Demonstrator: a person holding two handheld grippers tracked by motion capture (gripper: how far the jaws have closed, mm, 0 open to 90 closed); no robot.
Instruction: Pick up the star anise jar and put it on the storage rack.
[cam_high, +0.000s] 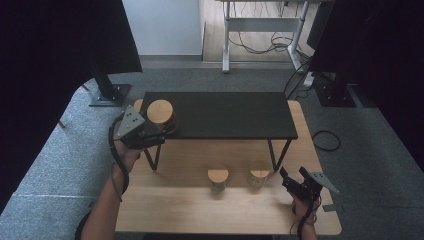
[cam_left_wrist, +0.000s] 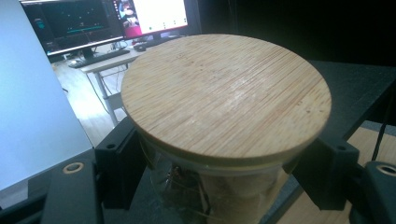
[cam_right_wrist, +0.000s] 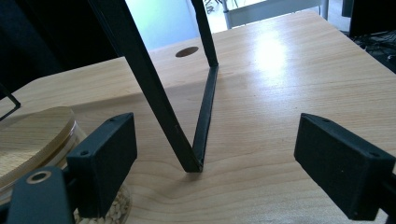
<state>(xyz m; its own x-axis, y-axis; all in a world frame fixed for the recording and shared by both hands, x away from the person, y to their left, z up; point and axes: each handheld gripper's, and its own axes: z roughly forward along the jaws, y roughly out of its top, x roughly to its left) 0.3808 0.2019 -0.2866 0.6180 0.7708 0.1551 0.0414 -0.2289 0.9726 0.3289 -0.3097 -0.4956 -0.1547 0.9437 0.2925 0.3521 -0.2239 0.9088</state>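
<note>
gripping a wooden-lidded jar (cam_high: 161, 114) at the raised black shelf's (cam_high: 225, 115) left end, the left gripper (cam_high: 159, 131) looks mid-placement; right gripper (cam_high: 293, 178) waits with jaws apart, empty, beside two jars (cam_high: 218, 178) on the table (cam_high: 200, 210), apparently next.

Pale striped bamboo lid (cam_left_wrist: 226, 95), black shelf (cam_high: 225, 115), light wooden table (cam_high: 200, 205)

Dim, soft high view with black side curtains; daylight from the far room puts glare on the table (cam_right_wrist: 275, 56) beyond the right gripper (cam_right_wrist: 215, 163), whose near jaws look slightly blurred.
</note>
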